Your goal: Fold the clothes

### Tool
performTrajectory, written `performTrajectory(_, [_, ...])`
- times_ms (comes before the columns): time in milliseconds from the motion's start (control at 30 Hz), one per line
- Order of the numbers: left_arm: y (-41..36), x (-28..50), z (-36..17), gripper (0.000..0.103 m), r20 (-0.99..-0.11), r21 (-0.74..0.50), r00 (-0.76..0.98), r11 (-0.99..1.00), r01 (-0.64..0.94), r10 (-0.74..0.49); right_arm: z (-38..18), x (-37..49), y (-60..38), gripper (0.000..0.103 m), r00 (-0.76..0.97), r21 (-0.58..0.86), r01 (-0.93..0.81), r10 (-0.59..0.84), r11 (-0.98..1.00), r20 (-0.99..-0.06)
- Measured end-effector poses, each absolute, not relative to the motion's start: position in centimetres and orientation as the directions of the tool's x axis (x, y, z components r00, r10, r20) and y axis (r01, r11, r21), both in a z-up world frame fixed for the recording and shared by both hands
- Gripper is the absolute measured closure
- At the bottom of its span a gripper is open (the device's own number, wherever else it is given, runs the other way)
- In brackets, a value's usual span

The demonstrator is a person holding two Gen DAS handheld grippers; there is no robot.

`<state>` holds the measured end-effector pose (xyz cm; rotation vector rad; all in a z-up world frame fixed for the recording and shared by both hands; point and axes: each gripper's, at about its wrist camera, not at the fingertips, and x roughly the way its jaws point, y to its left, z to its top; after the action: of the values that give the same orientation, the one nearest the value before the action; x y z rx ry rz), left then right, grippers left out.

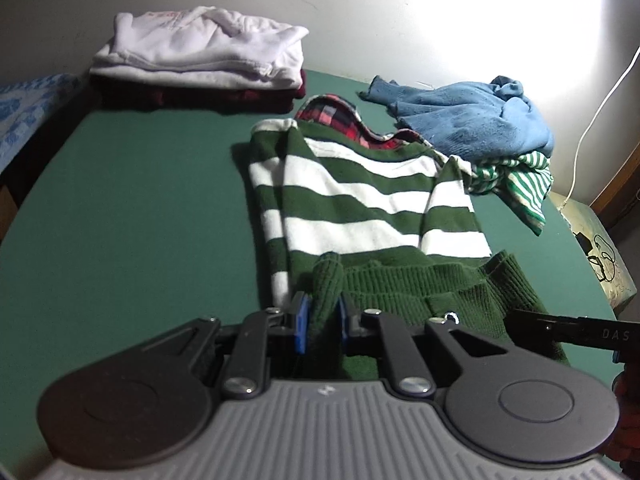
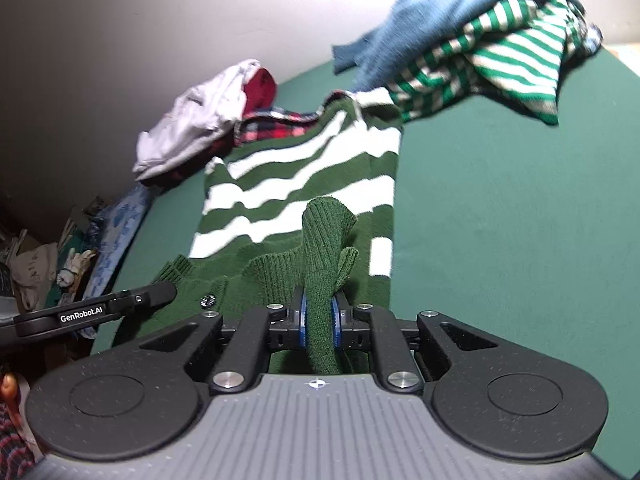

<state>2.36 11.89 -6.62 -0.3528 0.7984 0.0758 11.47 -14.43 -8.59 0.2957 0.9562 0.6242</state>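
Observation:
A green and white striped sweater lies on the green table, sleeves folded in, with its ribbed hem nearest me. My left gripper is shut on the hem's left part, a ribbed fold standing up between the blue pads. The same sweater fills the right wrist view, where my right gripper is shut on the hem's right part. The right gripper's arm shows at the right edge of the left view. The left gripper's arm shows at the left of the right view.
A folded stack of white and dark red clothes sits at the back left. A plaid shirt lies under the sweater's collar. A blue garment and a thin-striped green top are heaped at the back right. A white cable hangs by the wall.

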Motion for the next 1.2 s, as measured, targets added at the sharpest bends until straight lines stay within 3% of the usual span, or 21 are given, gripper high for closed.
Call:
performTrajectory(167, [12.0, 2.4, -6.8, 0.087, -0.716, -0.287, 0.695, 0.936, -0.203, -0.069, -8.7, 11.5, -14.7, 0.090, 0.403, 0.512, -0.351, 0.620, 0.784, -0.673])
performTrajectory(300, [12.6, 1.8, -6.1, 0.086, -0.701, -0.307, 0.707, 0.934, -0.181, -0.093, -8.5, 11.4, -15.3, 0.082, 0.387, 0.534, -0.345, 0.636, 0.772, -0.668])
performTrajectory(500, [14.3, -2.1, -3.5, 0.069, -0.686, -0.314, 0.716, 0.940, -0.134, -0.127, -6.6, 9.8, -17.7, 0.061, 0.365, 0.562, -0.364, 0.669, 0.743, -0.648])
performTrajectory(567, [14.5, -4.2, -3.5, 0.058, -0.704, -0.334, 0.693, 0.934, -0.131, -0.155, -5.8, 8.7, -18.5, 0.061, 0.345, 0.556, -0.387, 0.675, 0.735, -0.652])
performTrajectory(633, [14.2, -6.1, -4.0, 0.054, -0.720, -0.374, 0.664, 0.918, -0.128, -0.201, -5.5, 7.6, -18.8, 0.061, 0.311, 0.554, -0.408, 0.681, 0.726, -0.663])
performTrajectory(800, [12.4, -7.9, -5.8, 0.051, -0.736, -0.421, 0.623, 0.900, -0.116, -0.264, -6.1, 4.9, -17.8, 0.060, 0.272, 0.478, -0.489, 0.648, 0.730, -0.712])
performTrajectory(900, [11.6, -7.5, -6.6, 0.059, -0.738, -0.446, 0.608, 0.888, -0.111, -0.294, -6.8, 4.0, -17.2, 0.058, 0.291, 0.416, -0.517, 0.610, 0.748, -0.737])
performTrajectory(1033, [10.7, -7.0, -7.7, 0.089, -0.767, -0.422, 0.572, 0.900, -0.111, -0.289, -7.8, 3.8, -17.3, 0.059, 0.283, 0.442, -0.497, 0.620, 0.747, -0.732])
performTrajectory(1133, [11.3, -7.3, -7.3, 0.099, -0.744, -0.472, 0.583, 0.875, -0.111, -0.327, -8.2, 3.6, -17.4, 0.076, 0.281, 0.458, -0.479, 0.626, 0.748, -0.728])
performTrajectory(1200, [11.8, -7.7, -6.5, 0.099, -0.719, -0.506, 0.592, 0.858, -0.088, -0.363, -7.6, 3.2, -17.6, 0.082, 0.284, 0.470, -0.465, 0.629, 0.750, -0.724])
